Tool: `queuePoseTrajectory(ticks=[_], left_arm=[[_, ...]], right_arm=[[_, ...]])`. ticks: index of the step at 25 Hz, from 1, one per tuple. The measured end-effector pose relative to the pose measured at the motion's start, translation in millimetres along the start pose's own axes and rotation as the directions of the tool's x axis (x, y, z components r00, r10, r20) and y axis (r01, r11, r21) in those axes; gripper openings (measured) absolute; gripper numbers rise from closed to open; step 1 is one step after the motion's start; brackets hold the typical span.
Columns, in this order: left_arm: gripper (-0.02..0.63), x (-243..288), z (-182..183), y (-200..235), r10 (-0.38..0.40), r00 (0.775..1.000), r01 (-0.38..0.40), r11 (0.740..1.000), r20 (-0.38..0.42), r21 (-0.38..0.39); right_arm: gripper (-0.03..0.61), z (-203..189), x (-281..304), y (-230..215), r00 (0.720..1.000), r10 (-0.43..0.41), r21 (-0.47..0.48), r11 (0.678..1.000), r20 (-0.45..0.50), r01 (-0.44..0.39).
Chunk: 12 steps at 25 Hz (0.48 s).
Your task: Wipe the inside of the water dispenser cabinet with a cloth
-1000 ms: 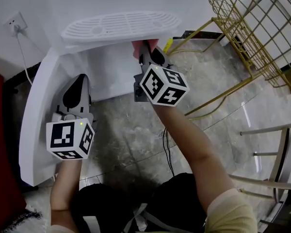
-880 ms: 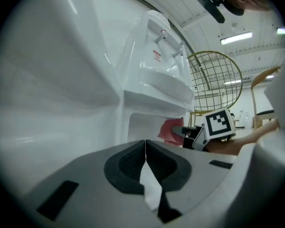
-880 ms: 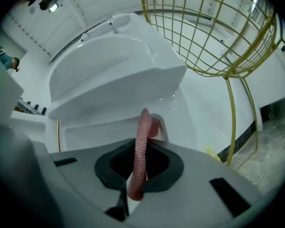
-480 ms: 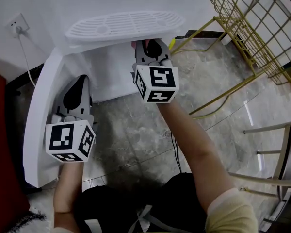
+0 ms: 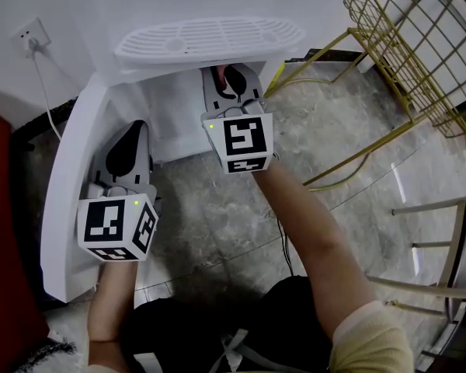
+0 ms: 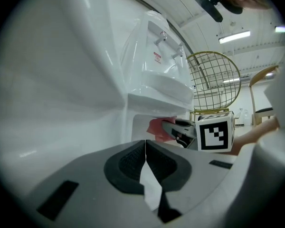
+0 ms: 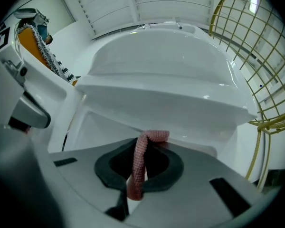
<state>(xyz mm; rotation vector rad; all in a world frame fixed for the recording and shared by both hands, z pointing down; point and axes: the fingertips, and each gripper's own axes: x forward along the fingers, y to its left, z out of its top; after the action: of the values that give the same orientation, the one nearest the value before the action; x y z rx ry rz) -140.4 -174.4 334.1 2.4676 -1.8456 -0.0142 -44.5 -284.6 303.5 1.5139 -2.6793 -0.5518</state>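
— Where's the cloth?
— The pink cloth [image 7: 140,158] is pinched between the fingers of the right gripper [image 7: 137,172]. Its tip curls at the mouth of the water dispenser cabinet [image 5: 175,107], under the drip tray [image 5: 210,39].
— And the left gripper [image 6: 146,163]?
— Its fingers are pressed together with nothing between them, beside the open white door [image 5: 66,200].

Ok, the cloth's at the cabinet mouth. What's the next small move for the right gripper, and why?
Probably ease the right gripper a little deeper into the cabinet and press the cloth against an inner wall. Its jaws are shut on the pink cloth, but it sits only at the opening under the drip tray. The door stands open beside the left gripper.
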Motion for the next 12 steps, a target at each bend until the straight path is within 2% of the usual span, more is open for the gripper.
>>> queuePoseTrajectory(ticks=[6,12], left_arm=[[0.015,1.2,-9.4,-7.4,-0.016,1.0,0.016,1.0,-0.024,0.027],[0.015,1.2,-18.8,-9.5,-0.017,0.999,0.018,0.999,-0.041,0.028]], right_arm=[[0.028,6.3,2.9,21.7,0.998,0.062,-0.056,0.997,0.027,-0.06],[0.026,10.2,3.8,33.3,0.992,0.118,-0.047,0.992,0.049,-0.115]])
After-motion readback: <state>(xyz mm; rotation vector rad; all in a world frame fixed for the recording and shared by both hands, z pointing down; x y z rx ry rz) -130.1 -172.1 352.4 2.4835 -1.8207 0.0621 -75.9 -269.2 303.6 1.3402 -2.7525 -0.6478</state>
